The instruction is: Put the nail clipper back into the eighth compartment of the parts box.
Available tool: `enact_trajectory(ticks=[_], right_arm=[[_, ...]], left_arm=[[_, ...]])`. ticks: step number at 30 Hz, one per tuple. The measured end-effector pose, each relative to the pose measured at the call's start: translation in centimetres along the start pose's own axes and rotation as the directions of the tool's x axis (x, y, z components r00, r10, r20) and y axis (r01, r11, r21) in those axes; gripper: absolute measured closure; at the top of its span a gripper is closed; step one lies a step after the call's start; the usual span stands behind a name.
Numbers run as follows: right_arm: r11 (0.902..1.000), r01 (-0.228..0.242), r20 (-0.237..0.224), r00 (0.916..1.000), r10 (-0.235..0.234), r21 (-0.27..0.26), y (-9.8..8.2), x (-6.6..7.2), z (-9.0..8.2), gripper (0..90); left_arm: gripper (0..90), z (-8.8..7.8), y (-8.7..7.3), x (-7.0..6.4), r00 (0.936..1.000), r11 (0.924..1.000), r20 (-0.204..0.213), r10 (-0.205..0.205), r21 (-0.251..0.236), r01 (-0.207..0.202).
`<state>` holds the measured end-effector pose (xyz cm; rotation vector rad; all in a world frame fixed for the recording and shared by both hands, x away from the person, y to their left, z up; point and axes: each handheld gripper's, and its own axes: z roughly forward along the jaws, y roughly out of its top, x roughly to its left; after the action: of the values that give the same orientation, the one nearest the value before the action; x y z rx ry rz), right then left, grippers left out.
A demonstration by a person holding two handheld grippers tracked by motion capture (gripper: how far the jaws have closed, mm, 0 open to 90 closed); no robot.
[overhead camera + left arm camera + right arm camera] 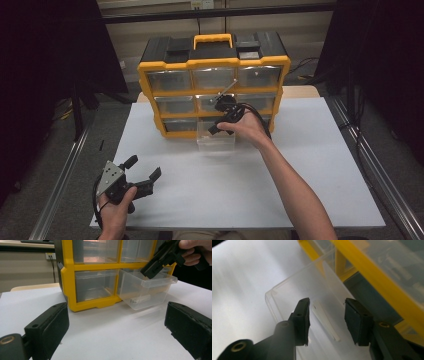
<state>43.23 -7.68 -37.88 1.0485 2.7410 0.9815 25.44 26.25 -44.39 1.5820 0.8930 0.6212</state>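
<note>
Our right tongs (327,322) hang open over the white stick (325,321) in the pulled-out drawer (216,141). Left tongs (145,170) rest open. Bumping the drawer could tip it off.

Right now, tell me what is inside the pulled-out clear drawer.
The clear drawer holds one small white stick-like piece lying flat on its floor, between the right gripper's open jaws. The drawer's back end stays inside the yellow organizer, so anything there is hidden.

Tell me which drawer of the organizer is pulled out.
The bottom-row middle drawer: it juts onto the table under the right gripper, with a white piece inside. The others sit flush.
</note>
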Motion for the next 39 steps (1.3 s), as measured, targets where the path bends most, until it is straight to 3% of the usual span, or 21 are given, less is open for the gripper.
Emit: enact_trajectory(ticks=[7,8,11,13,16,18,21,25,26,28,30,32,36,39], right_arm=[[0.9971,-0.011,0.029,0.9995,0.014,-0.075,-0.5,-0.1,-1.1,38.9],[0.9966,-0.008,0.016,0.9998,0.009,-0.082,-0.6,-0.1,-1.2,35.7],[0.9910,0.006,0.024,0.9997,-0.003,-0.133,-0.8,-0.1,-1.3,28.7],[0.9884,-0.007,0.019,0.9998,0.010,-0.152,-1.0,0.1,-1.3,17.9],[0.9834,-0.008,0.022,0.9997,0.012,-0.181,-1.4,0.3,-1.2,15.0],[0.9788,-0.025,0.011,0.9995,0.028,-0.203,-1.7,0.2,-1.1,8.3],[0.9685,-0.039,0.002,0.9992,0.041,-0.246,-2.1,0.2,-1.1,5.6],[0.9608,-0.037,0.022,0.9988,0.045,-0.275,-2.6,0.4,-1.5,5.7],[0.9574,-0.048,0.023,0.9981,0.057,-0.285,-2.7,0.4,-1.6,5.9],[0.9516,-0.052,0.021,0.9979,0.062,-0.303,-2.9,0.4,-1.8,8.7],[0.9440,-0.058,0.054,0.9953,0.080,-0.325,-3.2,0.4,-2.0,9.4],[0.9385,-0.053,0.037,0.9969,0.069,-0.341,-3.7,0.4,-2.0,10.2],[0.9090,-0.066,0.034,0.9955,0.088,-0.411,-4.6,0.6,-2.3,8.7],[0.8858,-0.053,0.065,0.9934,0.094,-0.461,-5.2,0.8,-2.6,6.1]], left_arm=[[5.6,0.0,0.0,0.0,1.0000,1.0000,0.002,0.006,0.004,-0.006],[5.6,0.0,0.0,0.0,1.0000,1.0000,0.002,0.006,0.003,-0.006],[5.6,0.0,0.0,0.0,1.0000,0.9999,0.002,0.009,0.005,-0.009],[5.6,0.0,0.0,-0.1,1.0000,1.0000,0.002,0.005,0.004,-0.005],[5.7,0.0,0.0,-0.1,0.9999,0.9999,0.007,0.008,0.007,-0.008],[5.7,0.0,0.0,0.0,0.9998,0.9997,0.008,0.021,0.016,-0.021],[5.7,0.1,-0.1,-0.2,1.0000,1.0000,0.007,0.006,0.006,-0.006],[5.7,0.1,0.0,-0.2,1.0000,1.0000,0.006,0.006,0.006,-0.006],[5.6,0.0,0.0,-0.1,0.9997,0.9996,0.006,0.023,0.017,-0.023],[5.6,0.1,0.0,-0.2,1.0000,1.0000,0.007,0.004,0.005,-0.004],[5.7,0.1,-0.1,-0.2,1.0000,1.0000,0.008,0.001,0.005,-0.001],[5.7,0.1,-0.1,-0.2,1.0000,1.0000,0.004,0.005,0.005,-0.005],[5.6,0.1,-0.1,-0.3,0.9999,1.0000,0.008,-0.009,0.000,0.009],[5.6,0.2,-0.1,-0.3,1.0000,1.0000,0.009,-0.003,0.002,0.003]])
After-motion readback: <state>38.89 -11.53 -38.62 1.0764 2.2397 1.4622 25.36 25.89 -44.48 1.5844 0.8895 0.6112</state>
